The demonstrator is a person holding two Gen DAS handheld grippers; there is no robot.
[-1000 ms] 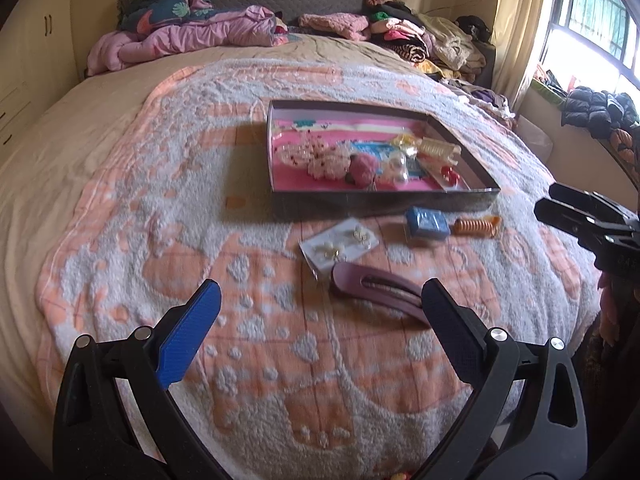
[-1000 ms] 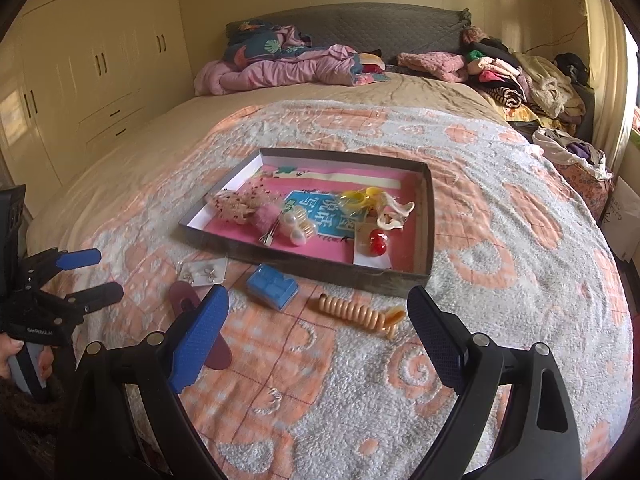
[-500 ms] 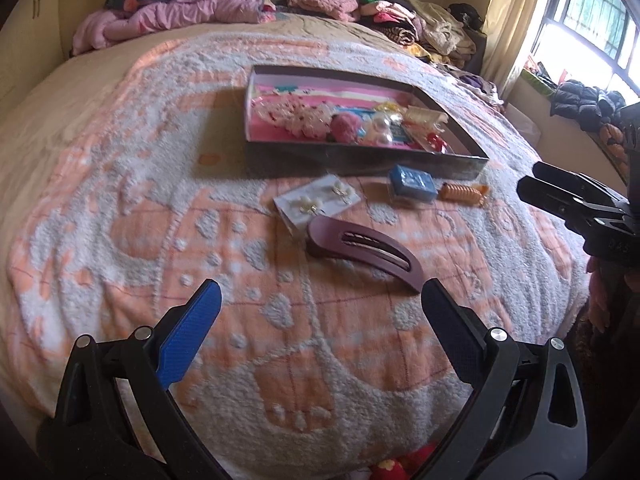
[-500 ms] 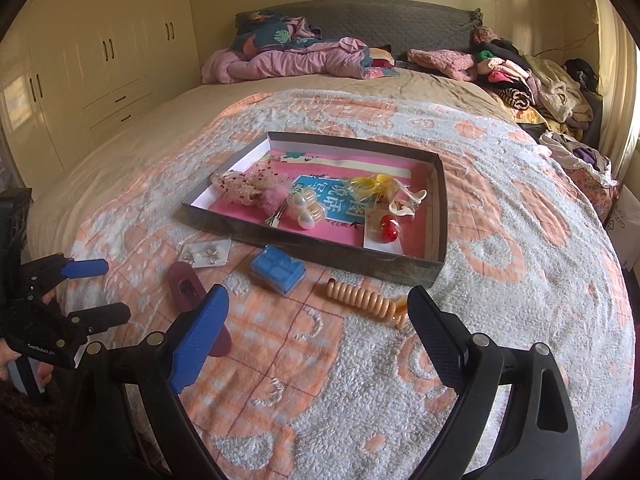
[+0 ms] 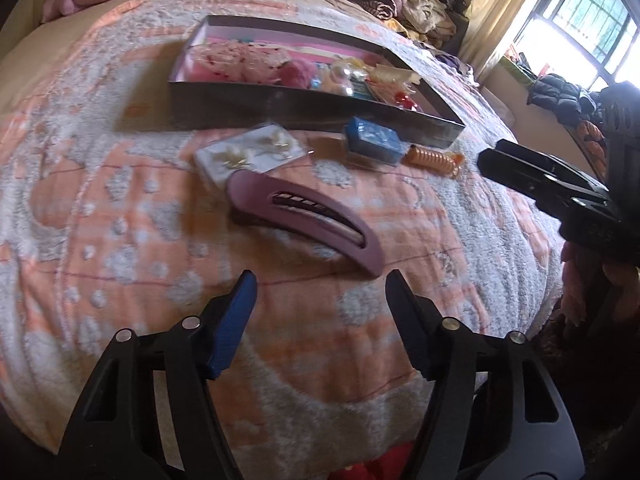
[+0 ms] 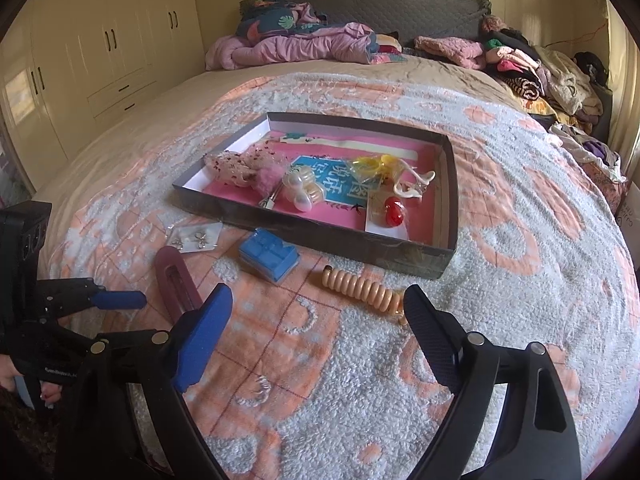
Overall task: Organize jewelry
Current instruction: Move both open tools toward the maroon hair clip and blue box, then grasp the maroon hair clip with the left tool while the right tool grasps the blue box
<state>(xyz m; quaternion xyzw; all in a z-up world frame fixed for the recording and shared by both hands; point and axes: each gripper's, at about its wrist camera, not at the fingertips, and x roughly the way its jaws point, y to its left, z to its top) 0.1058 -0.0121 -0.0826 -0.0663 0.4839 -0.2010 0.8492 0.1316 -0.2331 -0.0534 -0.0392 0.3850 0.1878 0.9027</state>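
A shallow dark box (image 5: pixel 304 106) (image 6: pixel 332 236) lined in pink sits on the bed and holds several hair accessories. In front of it lie a maroon hair clip (image 5: pixel 308 220) (image 6: pixel 176 276), a clear packet of earrings (image 5: pixel 252 152) (image 6: pixel 196 236), a blue box (image 5: pixel 374 140) (image 6: pixel 270 254) and an orange spiral hair tie (image 5: pixel 434 160) (image 6: pixel 362 288). My left gripper (image 5: pixel 320 292) is open and empty, low over the blanket just short of the maroon clip. My right gripper (image 6: pixel 318 312) is open and empty, near the spiral tie.
The bed is covered by a peach and white blanket (image 6: pixel 520 240). Piled clothes and bedding (image 6: pixel 304 44) lie along the headboard and far right side. Wardrobes (image 6: pixel 100 60) stand on the left and a window (image 5: pixel 592 28) on the right.
My left gripper has moved forward and down toward the maroon clip, and its jaws have narrowed. My right gripper has edged slightly closer to the items.
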